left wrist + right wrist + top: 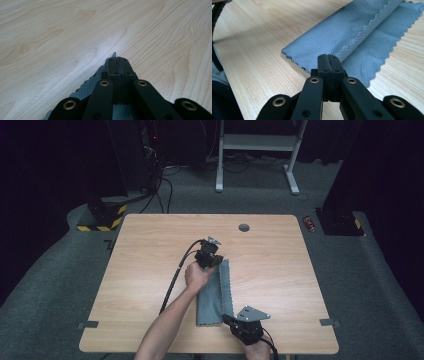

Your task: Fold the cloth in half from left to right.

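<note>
High view: folded cloth (214, 295) between grippers; left gripper (209, 259) clamped on far corner, right gripper (231, 320) clamped on near edge.

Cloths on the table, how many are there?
1. A grey cloth, folded lengthwise, lies near the table's front middle. The left gripper pinches its far corner, the right gripper its near end. Nothing suggests another underneath.

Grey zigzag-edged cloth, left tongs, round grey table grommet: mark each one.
Grey zigzag-edged cloth (342, 32): right gripper view, middle of the folded top layer.
Left tongs (117, 59): left gripper view, between the closed fingertips.
Round grey table grommet (244, 227): high view, its centre.
</note>
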Demonstrator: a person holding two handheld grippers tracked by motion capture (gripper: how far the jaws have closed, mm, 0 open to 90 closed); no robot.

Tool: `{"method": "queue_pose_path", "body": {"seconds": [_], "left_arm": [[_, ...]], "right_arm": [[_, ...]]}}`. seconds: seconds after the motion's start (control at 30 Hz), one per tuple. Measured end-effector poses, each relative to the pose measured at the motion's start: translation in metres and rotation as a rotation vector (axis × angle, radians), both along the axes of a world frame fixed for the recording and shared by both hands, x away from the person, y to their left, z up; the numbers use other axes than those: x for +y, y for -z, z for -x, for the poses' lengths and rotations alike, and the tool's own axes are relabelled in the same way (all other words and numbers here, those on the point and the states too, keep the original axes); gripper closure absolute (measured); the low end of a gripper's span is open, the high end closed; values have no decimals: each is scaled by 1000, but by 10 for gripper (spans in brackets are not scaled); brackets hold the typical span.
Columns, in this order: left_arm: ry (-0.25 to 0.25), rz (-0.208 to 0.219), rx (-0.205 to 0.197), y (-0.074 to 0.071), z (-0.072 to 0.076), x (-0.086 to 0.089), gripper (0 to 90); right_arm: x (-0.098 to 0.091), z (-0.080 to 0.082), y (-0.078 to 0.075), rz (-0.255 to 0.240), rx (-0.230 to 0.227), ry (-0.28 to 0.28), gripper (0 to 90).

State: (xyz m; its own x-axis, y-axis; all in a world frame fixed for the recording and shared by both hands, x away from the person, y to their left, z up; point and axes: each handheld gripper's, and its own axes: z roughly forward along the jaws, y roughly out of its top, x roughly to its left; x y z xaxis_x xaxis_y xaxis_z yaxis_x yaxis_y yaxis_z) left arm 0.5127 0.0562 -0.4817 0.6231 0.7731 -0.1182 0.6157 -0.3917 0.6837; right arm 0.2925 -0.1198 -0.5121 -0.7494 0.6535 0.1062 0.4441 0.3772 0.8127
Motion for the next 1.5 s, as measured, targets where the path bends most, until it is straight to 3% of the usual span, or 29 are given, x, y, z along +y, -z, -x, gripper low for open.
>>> {"method": "queue_pose_path", "body": {"seconds": [0.7,0.8,0.93,1.1,1.23,1.37,1.5], "left_arm": [[-14,-8,15,18,-7,-15,884],[-23,5,24,17,-7,-14,737],[-38,17,5,10,-3,-7,593],[-65,21,-40,-2,11,15,500],[-95,22,-40,-2,28,37,478],[-97,-11,-57,6,57,54,462],[-114,14,-62,18,90,67,454]], "right_arm": [[-12,-5,9,50,50,66,890],[-13,-8,10,52,53,80,861],[-16,-9,6,44,46,103,792],[-19,-17,-4,47,18,125,765],[-20,-33,-10,65,2,128,746],[-16,-58,-10,110,-6,122,706],[-8,-87,-9,113,30,102,670]]}}
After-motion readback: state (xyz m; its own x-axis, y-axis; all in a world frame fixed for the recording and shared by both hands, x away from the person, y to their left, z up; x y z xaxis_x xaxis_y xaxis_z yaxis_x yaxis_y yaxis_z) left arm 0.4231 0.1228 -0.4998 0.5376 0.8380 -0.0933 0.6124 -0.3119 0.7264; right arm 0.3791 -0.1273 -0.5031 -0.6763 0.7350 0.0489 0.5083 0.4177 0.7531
